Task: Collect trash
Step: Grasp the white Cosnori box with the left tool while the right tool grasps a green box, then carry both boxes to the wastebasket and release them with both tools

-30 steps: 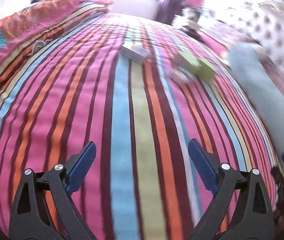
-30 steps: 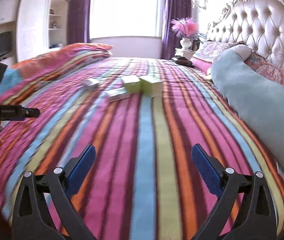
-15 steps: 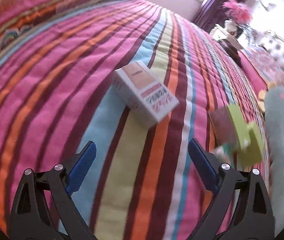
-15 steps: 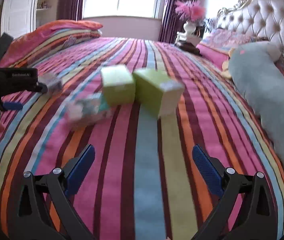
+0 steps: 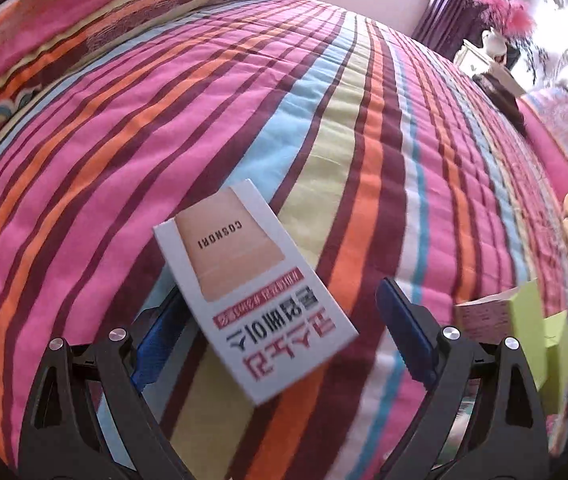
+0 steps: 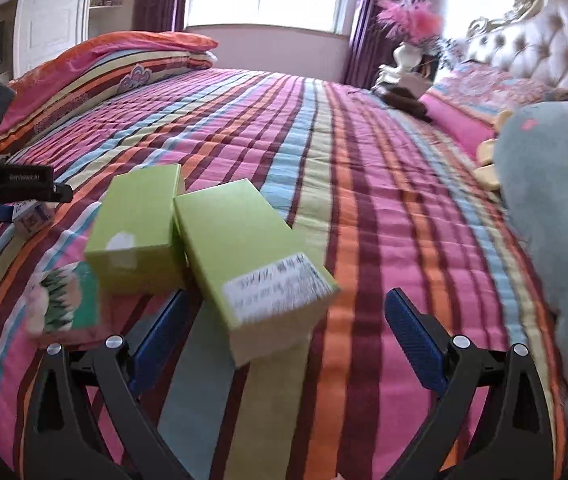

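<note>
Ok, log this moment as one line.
left gripper: open, straddling white box | right gripper: open, at green box | nothing grasped | striped bedspread

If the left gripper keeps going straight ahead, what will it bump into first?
Most likely the white box. It lies on the striped bedspread, right between the open fingers of the left gripper. How near it is cannot be judged exactly.

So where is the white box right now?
In the left wrist view the white box lies on the striped bedspread, low and centre, between the open jaws, left of the green boxes.
</note>
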`<state>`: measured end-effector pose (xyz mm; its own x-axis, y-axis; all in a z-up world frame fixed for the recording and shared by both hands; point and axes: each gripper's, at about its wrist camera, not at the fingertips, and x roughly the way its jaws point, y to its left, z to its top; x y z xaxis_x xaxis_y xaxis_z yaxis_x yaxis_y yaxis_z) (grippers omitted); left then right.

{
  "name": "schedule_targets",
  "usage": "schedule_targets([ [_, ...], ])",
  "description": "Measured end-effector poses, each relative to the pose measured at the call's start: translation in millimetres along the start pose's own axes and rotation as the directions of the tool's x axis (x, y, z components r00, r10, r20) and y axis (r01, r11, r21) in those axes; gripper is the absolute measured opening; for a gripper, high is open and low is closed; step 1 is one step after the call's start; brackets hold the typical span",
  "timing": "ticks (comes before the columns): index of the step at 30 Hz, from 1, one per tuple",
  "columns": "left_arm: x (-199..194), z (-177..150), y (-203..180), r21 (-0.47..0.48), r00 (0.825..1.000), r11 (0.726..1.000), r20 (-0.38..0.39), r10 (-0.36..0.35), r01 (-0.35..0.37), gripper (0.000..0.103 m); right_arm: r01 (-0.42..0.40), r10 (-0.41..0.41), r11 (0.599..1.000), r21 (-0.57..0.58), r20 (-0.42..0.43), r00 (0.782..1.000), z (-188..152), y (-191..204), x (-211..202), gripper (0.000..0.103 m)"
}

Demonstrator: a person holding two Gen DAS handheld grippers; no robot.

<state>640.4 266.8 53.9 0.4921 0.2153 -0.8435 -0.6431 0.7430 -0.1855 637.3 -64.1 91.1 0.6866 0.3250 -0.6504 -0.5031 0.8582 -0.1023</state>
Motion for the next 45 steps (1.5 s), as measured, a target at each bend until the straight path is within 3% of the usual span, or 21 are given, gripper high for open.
schedule_targets([
  [3,5.0,-1.4,-3.7,0.106,0.999,0.994,0.044,0.014,-0.019,0.09,-0.03,0.031,0.999,0.014,-0.034,0.999,10.8,0.4,20.5,0.094],
  [5,7.3,-5.4,-7.6,0.195,0.994,0.978,0.087,0.059,-0.075,0.074,-0.039,0.04,0.999,0.025,-0.062,0.997,14.6,4.9,29.6,0.088],
  [6,6.5,-7.1,-8.2,0.226,0.993,0.97,0.105,0.063,-0.085,0.071,-0.039,0.042,0.999,0.029,-0.077,0.996,14.8,6.5,32.3,0.079],
  [7,5.2,-8.2,-7.9,0.256,0.992,0.963,0.117,0.055,-0.084,0.065,-0.048,0.051,0.998,0.035,-0.084,0.995,14.2,6.3,33.3,0.056],
  [8,2.9,-8.5,-6.6,0.276,0.991,0.958,0.124,0.045,-0.078,0.057,-0.046,0.051,0.997,0.058,-0.086,0.995,12.5,6.0,30.5,0.052],
  [9,0.9,-8.9,-5.8,0.292,0.991,0.953,0.129,0.041,-0.078,0.055,-0.062,0.07,0.993,0.101,-0.087,0.994,9.9,4.1,26.9,0.049],
  [11,-6.0,-14.6,-1.3,0.331,0.989,0.941,0.144,0.025,-0.072,0.052,-0.135,0.149,0.974,0.182,-0.068,0.986,0.4,1.6,17.0,0.049],
  [13,-15.2,-22.5,5.6,0.345,0.989,0.938,0.144,-0.012,-0.039,0.052,-0.136,0.154,0.967,0.215,-0.065,0.986,-10.3,6.9,7.0,0.049],
  [18,-48.8,-57.4,31.2,0.381,0.986,0.925,0.152,-0.063,0.0,0.052,-0.051,0.07,0.978,0.204,-0.088,0.994,-33.7,31.6,-30.6,0.049],
  [25,-113.7,-137.0,88.8,0.377,0.982,0.919,0.101,-0.162,0.113,0.052,-0.045,0.064,0.978,0.204,-0.088,0.994,-88.9,58.0,-114.9,0.049],
  [28,-150.8,-177.8,112.8,0.396,0.971,0.905,0.108,-0.212,0.154,0.052,-0.05,0.064,0.984,0.174,-0.071,0.995,-122.5,72.2,-160.1,0.049],
  [32,-201.8,-232.3,141.0,0.43,0.956,0.883,0.126,-0.266,0.189,0.052,-0.114,0.125,0.969,0.221,-0.034,0.992,-168.3,78.5,-219.5,0.049],
  [36,-255.0,-291.4,165.1,0.458,0.93,0.851,0.119,-0.347,0.259,0.052,-0.176,0.176,0.953,0.248,0.022,0.984,-222.5,90.4,-287.2,0.049],
  [40,-301.7,-368.6,190.4,0.49,0.9,0.797,0.052,-0.432,0.354,0.052,-0.239,0.232,0.933,0.27,0.058,0.971,-273.6,107.2,-344.5,0.049],
  [45,-342.1,-462.8,222.4,0.571,0.891,0.732,0.003,-0.454,0.371,0.052,-0.287,0.285,0.916,0.28,0.047,0.957,-345.9,144.7,-411.8,0.049],
])
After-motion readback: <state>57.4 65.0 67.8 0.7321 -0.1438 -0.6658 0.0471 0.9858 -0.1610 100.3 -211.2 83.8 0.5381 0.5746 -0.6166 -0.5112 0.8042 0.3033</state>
